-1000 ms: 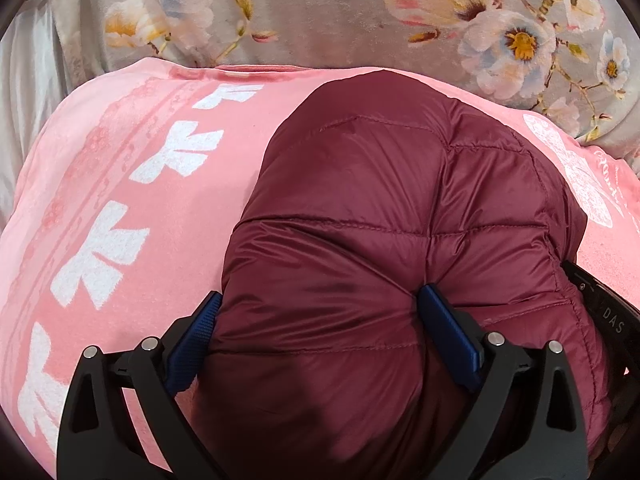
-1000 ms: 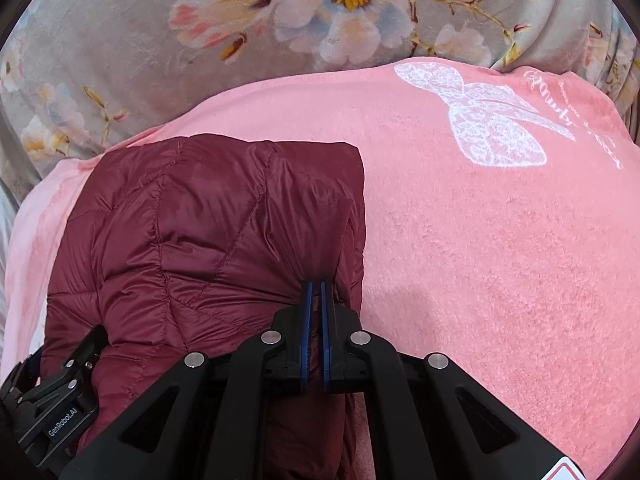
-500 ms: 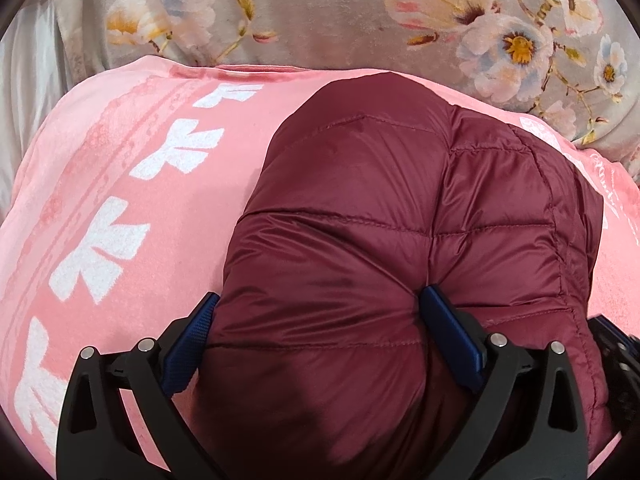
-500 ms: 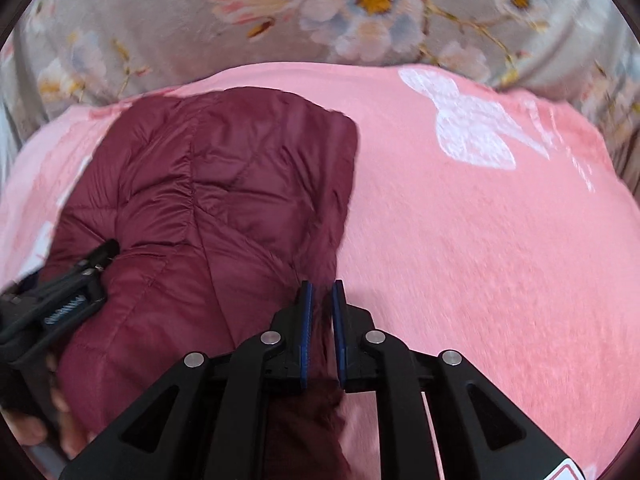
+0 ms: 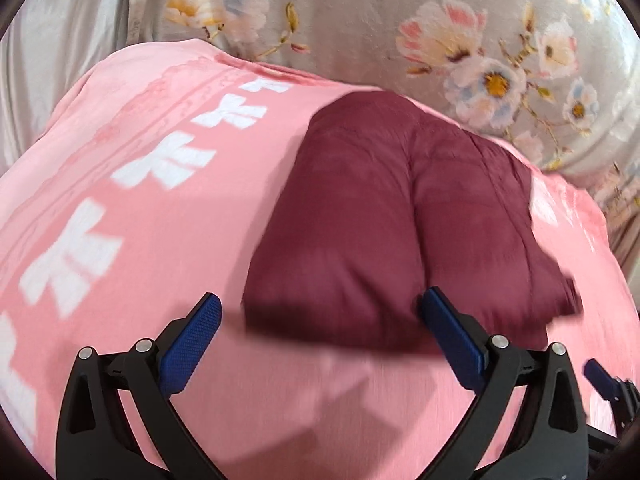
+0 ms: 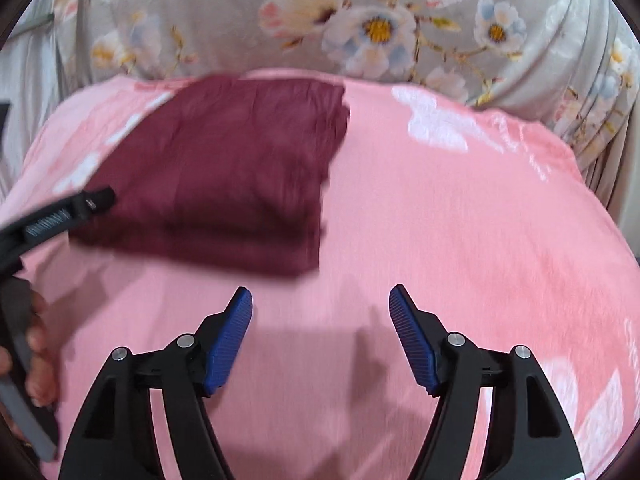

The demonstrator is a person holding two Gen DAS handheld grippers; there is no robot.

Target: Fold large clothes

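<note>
A dark red quilted jacket (image 5: 396, 220) lies folded into a thick rectangle on a pink blanket (image 5: 140, 200). In the right wrist view the same jacket (image 6: 224, 176) sits left of centre and farther off. My left gripper (image 5: 320, 324) is open, its blue pads just short of the jacket's near edge and holding nothing. My right gripper (image 6: 320, 320) has its jaws opening wide over bare blanket (image 6: 460, 240), with nothing between them. The left gripper's black frame and a hand (image 6: 36, 344) show at the left edge of the right wrist view.
Behind the pink blanket lies grey bedding with a flower print (image 5: 440, 32), seen also in the right wrist view as the floral bedding (image 6: 360, 20). White bow patterns (image 5: 168, 164) mark the blanket's left side. A blue tip of the right gripper (image 5: 600, 376) shows low right.
Both grippers pulled back from the jacket. The right gripper went from shut on the jacket's edge to wide apart and let it go. The left jaws no longer straddle the fabric.
</note>
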